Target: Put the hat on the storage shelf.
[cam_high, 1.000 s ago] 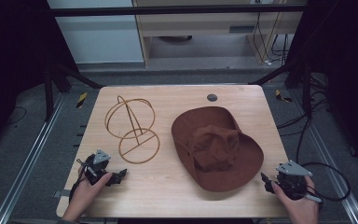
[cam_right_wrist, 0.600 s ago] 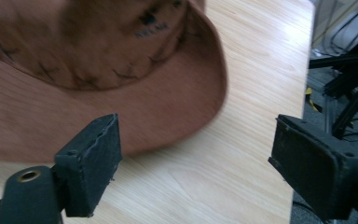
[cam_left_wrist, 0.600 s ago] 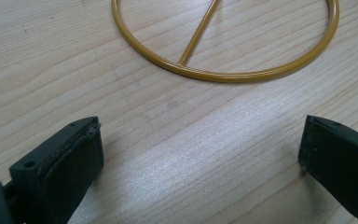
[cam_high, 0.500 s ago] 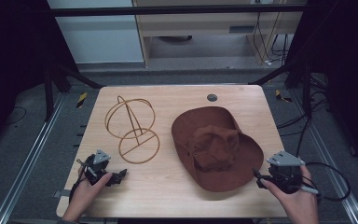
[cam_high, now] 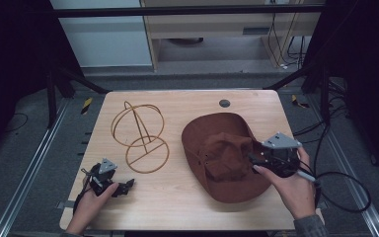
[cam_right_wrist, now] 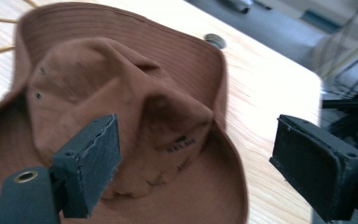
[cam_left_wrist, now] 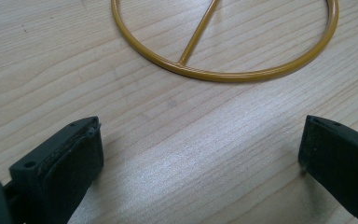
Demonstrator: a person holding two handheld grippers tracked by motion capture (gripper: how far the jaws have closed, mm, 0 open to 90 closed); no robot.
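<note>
With the brown brimmed hat (cam_high: 224, 155) lying crown-up on the table's (cam_high: 192, 210) right half, the right gripper (cam_high: 256, 163) hovers over it wide open and empty, so closing may pinch only the soft crown and crumple it, while the left gripper (cam_high: 128, 186) rests open near the gold wire hat stand (cam_high: 140, 136).

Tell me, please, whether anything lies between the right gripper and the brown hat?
Nothing visible does. The right gripper hangs with open jaws over the hat's crown, with only air between. The wire stand sits off to one side.
</note>
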